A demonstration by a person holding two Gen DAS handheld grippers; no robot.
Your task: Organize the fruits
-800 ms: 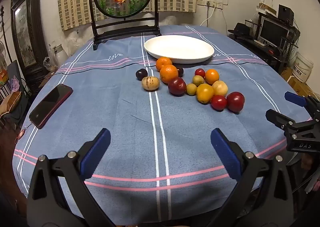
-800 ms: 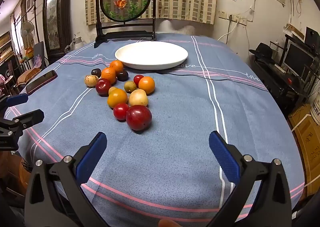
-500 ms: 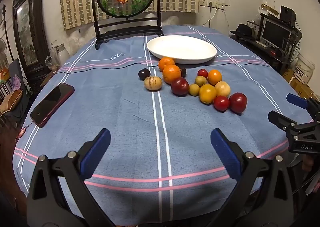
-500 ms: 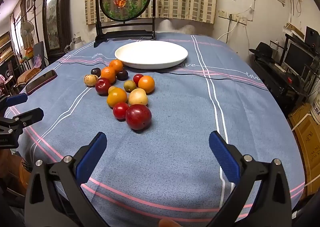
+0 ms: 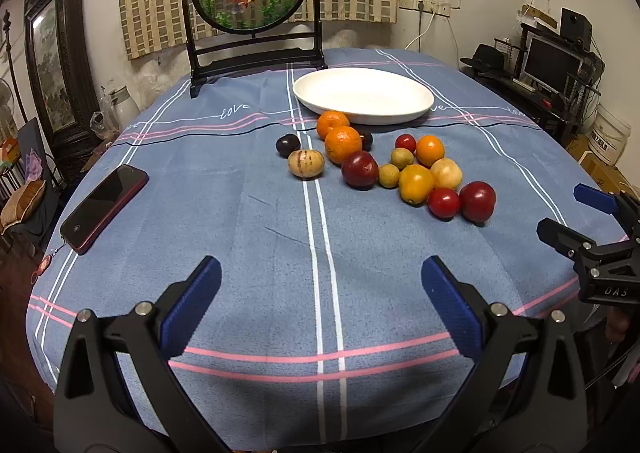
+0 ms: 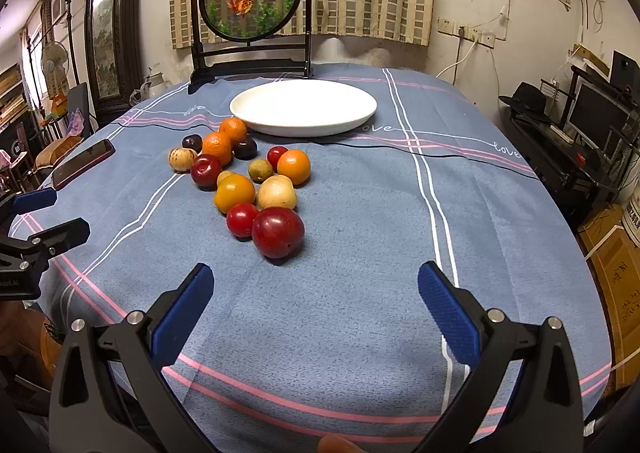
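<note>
fruits (image 6: pixel 248 177) loose in a cluster on blue cloth: oranges, red plums, tan and dark ones. left gripper (image 5: pixel 320 293) and right gripper (image 6: pixel 316 293) both spread wide, empty.

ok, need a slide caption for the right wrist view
Open right gripper over the tablecloth, loose fruit short of the empty white plate.

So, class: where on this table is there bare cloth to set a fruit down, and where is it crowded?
Free: inside the white plate; the cloth between the phone and the fruit cluster; the near cloth before both open grippers; the cloth right of the cluster. Crowded: the fruit just in front of the plate.
</note>
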